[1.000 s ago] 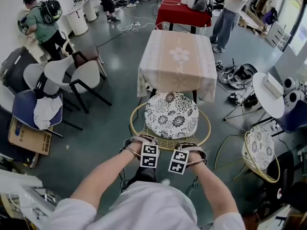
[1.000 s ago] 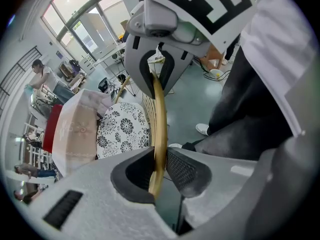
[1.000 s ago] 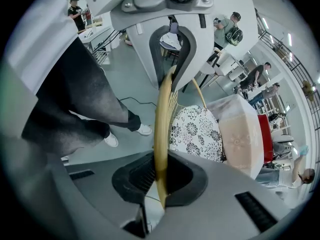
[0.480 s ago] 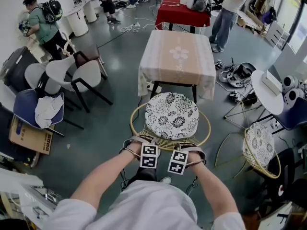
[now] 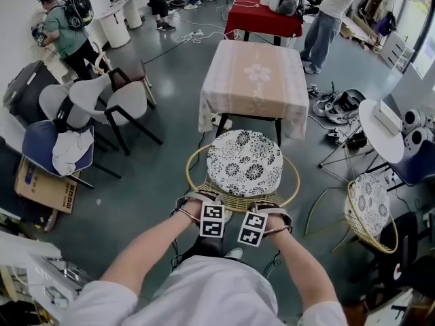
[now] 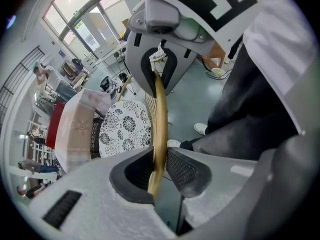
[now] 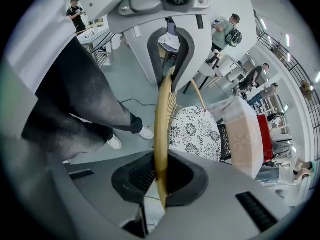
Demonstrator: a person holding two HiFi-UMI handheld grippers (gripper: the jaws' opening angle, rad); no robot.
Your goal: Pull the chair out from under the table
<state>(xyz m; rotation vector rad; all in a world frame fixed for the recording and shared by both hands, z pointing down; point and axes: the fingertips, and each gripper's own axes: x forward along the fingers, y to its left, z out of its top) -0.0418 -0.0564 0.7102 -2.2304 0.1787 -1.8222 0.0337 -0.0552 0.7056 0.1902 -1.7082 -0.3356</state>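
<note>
Head view: mounted high, facing forward and steeply down. The chair (image 5: 245,163) sits mid-frame, with the worktop (image 5: 255,80) beyond it.

Left gripper view: rides the left hand-held gripper (image 6: 159,171), looks along its jaws, and is very close on the chair rim.

Right gripper view: set likewise on the right hand-held gripper (image 7: 161,176).

Overlap: all three views share the chair and the cloth-covered worktop. Each gripper view also takes in the opposite gripper.
</note>
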